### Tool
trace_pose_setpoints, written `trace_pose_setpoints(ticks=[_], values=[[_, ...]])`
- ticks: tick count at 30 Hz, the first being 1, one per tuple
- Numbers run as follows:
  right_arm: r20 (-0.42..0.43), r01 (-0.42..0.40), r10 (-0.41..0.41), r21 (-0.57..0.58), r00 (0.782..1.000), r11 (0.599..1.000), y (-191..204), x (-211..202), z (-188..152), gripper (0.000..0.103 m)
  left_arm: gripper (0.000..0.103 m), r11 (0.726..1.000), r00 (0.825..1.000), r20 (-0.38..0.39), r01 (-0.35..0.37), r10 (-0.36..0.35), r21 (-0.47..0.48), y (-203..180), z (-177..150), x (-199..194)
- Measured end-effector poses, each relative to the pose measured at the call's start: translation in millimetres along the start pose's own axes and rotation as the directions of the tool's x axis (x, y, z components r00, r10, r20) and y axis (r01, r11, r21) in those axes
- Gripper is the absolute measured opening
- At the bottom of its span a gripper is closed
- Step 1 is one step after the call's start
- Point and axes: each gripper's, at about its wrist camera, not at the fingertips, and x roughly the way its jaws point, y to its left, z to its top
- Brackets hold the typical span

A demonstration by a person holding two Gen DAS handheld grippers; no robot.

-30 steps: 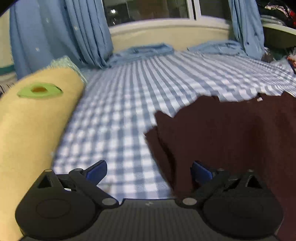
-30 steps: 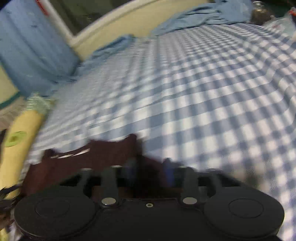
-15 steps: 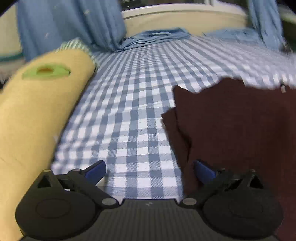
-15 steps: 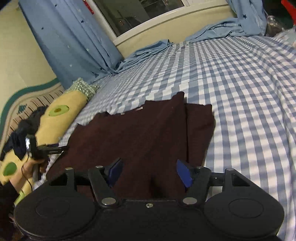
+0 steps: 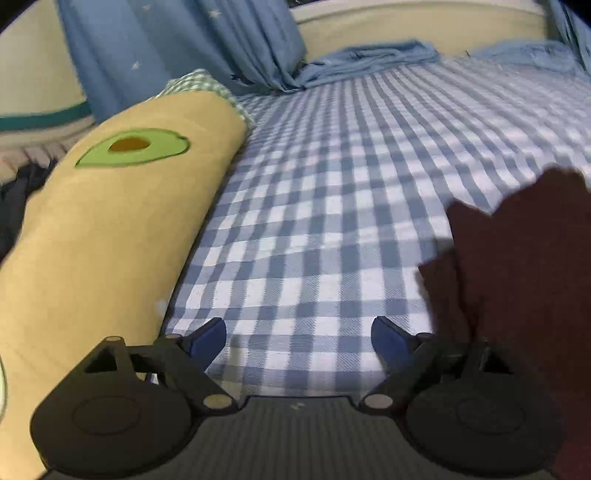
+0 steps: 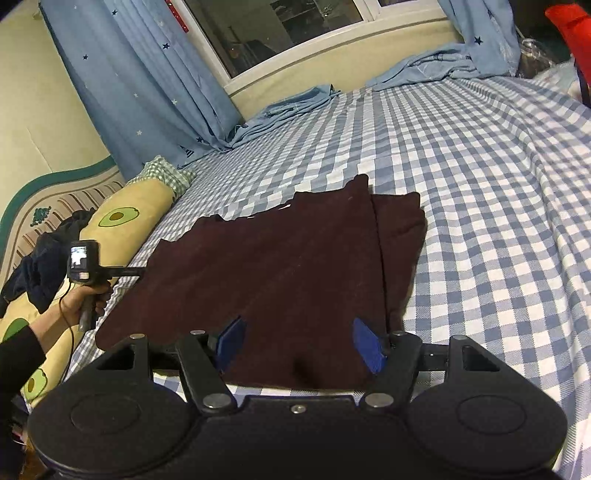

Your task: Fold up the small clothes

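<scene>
In the left wrist view, the left gripper (image 5: pixel 298 338) has its two blue-tipped fingers (image 5: pixel 208 335) spread wide, with nothing between them but the blue-and-white checked bedsheet (image 5: pixel 332 177) underneath. The dark maroon garment (image 5: pixel 517 266) lies on the sheet to the right of this gripper, its near edge just beside the right finger and a folded-in flap showing along its left side; whether cloth and finger touch cannot be told. A long yellow pillow (image 5: pixel 110 236) printed with an avocado runs along the left of the bed, and blue star-patterned curtains (image 5: pixel 177 48) hang behind it, their hems bunched on the far edge of the sheet. In the right wrist view, the right gripper (image 6: pixel 300 343) is likewise spread open, its fingers over the near hem of the maroon garment (image 6: pixel 266 273) and gripping none of it. The garment lies flat in the middle of the bedsheet (image 6: pixel 480 177), with its right side folded inward into a narrow strip. At the far left, the person's left hand (image 6: pixel 86 295) grasps the handle of the other gripper beside the pillow (image 6: pixel 129 214), and a dark piece of clothing (image 6: pixel 40 266) is heaped on the pillow. A window (image 6: pixel 288 26) sits above the bed between the curtains (image 6: pixel 140 81).
</scene>
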Motion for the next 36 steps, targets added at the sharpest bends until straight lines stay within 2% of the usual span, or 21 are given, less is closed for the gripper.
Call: trace_pose_setpoints(ticks=[3,6,8,10,12,14,16,17,18,19,21,23,25,27,30,32,33,34,36], values=[[0.01,0.017,-0.017,-0.027,1.0,0.999,2,-4,2,0.073,0.091,0.989,0.992,0.089,0.101,-0.092,-0.104,26,-8,-25],[0.005,0.005,-0.005,-0.039,1.0,0.999,-3,0,1,0.072,0.098,0.97,0.973,0.171,0.185,-0.157,-0.158,44,-24,-64],[-0.006,-0.004,0.003,-0.041,1.0,0.999,-10,8,-2,0.07,0.103,0.959,0.957,0.21,0.233,-0.198,-0.159,49,-40,-96],[-0.004,0.009,-0.009,-0.028,1.0,1.0,-18,16,-5,0.068,0.102,0.949,0.938,0.234,0.288,-0.254,-0.126,49,-57,-129],[0.017,0.025,-0.025,0.0,1.0,1.0,-29,24,-6,0.068,0.102,0.944,0.928,0.247,0.312,-0.279,-0.104,43,-78,-156],[-0.001,0.021,-0.021,0.053,1.0,0.998,-44,38,-8,0.068,0.102,0.942,0.922,0.254,0.324,-0.293,-0.086,34,-96,-177],[-0.048,-0.025,0.03,0.117,0.998,0.993,-53,50,-12,0.05,0.102,0.933,0.913,0.255,0.35,-0.319,-0.085,26,-115,-198],[-0.044,-0.013,0.018,0.112,0.999,0.994,-50,50,-13,0.042,0.102,0.928,0.908,0.251,0.365,-0.336,-0.077,22,-124,-208],[-0.042,0.019,-0.015,0.094,0.999,0.995,-46,48,-12,0.016,0.102,0.928,0.906,0.253,0.368,-0.34,-0.068,18,-130,-217],[-0.028,0.026,-0.023,0.098,0.999,0.995,-45,41,-10,0.013,0.102,0.93,0.906,0.252,0.364,-0.34,-0.052,14,-135,-223],[0.022,-0.053,0.05,0.168,0.998,0.984,-50,23,-5,0.011,0.102,0.935,0.91,0.232,0.355,-0.343,-0.014,7,-138,-232],[0.032,-0.07,0.066,0.19,0.997,0.979,-55,11,-2,0.007,0.102,0.943,0.921,0.214,0.334,-0.326,-0.003,1,-136,-230],[-0.005,-0.024,0.025,0.195,1.0,0.981,-60,10,-8,0.007,0.102,0.944,0.926,0.202,0.329,-0.319,-0.018,-3,-135,-223],[-0.065,0.023,-0.009,0.217,0.998,0.976,-70,20,-23,0.007,0.102,0.936,0.928,0.192,0.341,-0.32,-0.084,0,-134,-213],[-0.077,0.053,-0.039,0.199,0.996,0.979,-71,28,-41,0.009,0.102,0.888,0.91,0.172,0.407,-0.376,-0.213,13,-140,-203],[-0.087,0.089,-0.076,0.157,0.993,0.984,-63,23,-40,0.016,0.102,0.862,0.898,0.176,0.437,-0.403,-0.257,20,-145,-202],[-0.099,0.133,-0.122,0.115,0.988,0.984,-56,19,-37,0.029,0.102,0.857,0.895,0.18,0.444,-0.409,-0.26,23,-146,-205],[-0.096,0.172,-0.165,0.073,0.982,0.982,-46,14,-36,0.036,0.102,0.862,0.896,0.184,0.441,-0.404,-0.251,23,-147,-207],[-0.054,0.215,-0.215,0.005,0.975,0.977,-30,0,-32,0.037,0.102,0.888,0.907,0.188,0.412,-0.377,-0.207,20,-148,-212]])
